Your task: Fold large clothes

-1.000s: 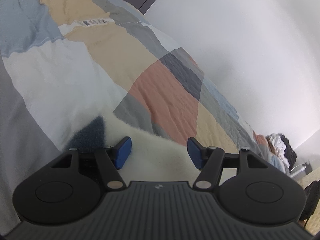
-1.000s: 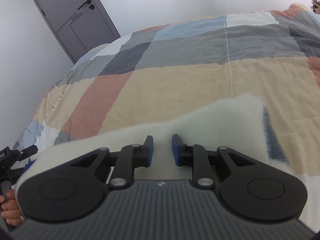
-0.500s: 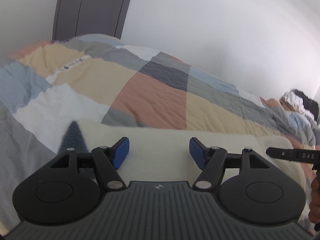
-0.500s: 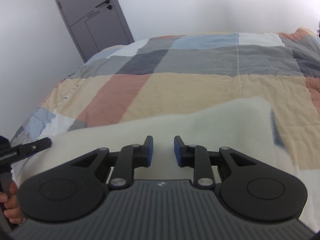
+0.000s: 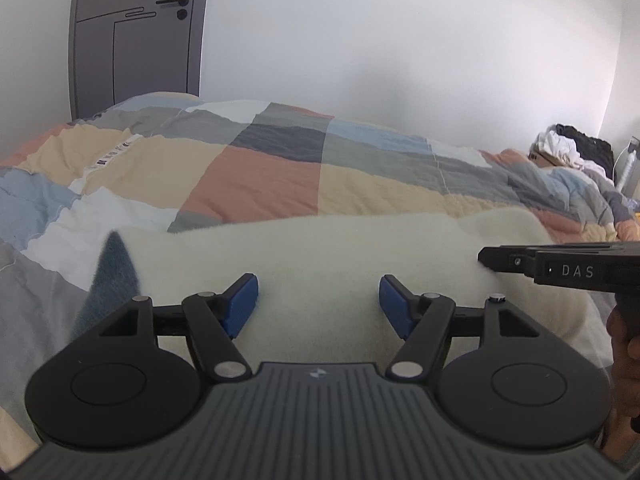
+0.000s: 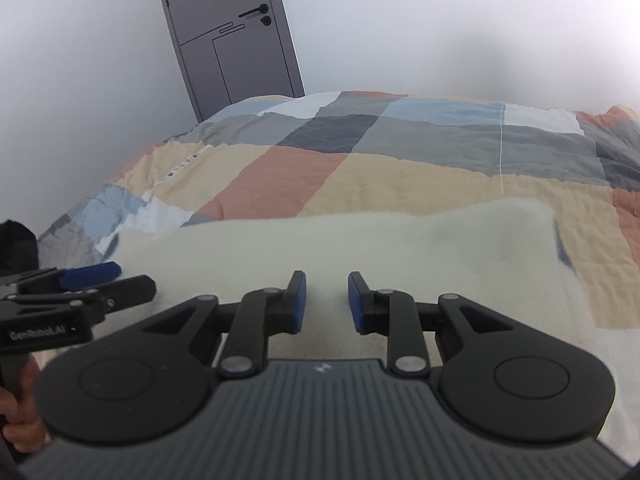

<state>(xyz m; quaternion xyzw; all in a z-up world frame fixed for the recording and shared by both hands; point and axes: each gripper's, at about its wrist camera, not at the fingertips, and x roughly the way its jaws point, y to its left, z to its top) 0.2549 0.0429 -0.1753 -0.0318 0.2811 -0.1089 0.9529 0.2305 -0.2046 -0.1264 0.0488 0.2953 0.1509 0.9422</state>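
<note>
A cream fleece garment (image 5: 320,256) lies spread across the near side of the patchwork quilt (image 5: 256,184) on the bed. The left claw (image 5: 319,300) hangs over the fleece with its blue pads wide apart, gripping nothing. The right claw (image 6: 327,300) is above the same fleece, pads narrowly parted and empty.

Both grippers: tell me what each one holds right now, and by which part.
Nothing is held. The left gripper stands wide open and the right gripper partly open, both over the cream fleece garment on the patchwork duvet, with no fabric between the pads.
</note>
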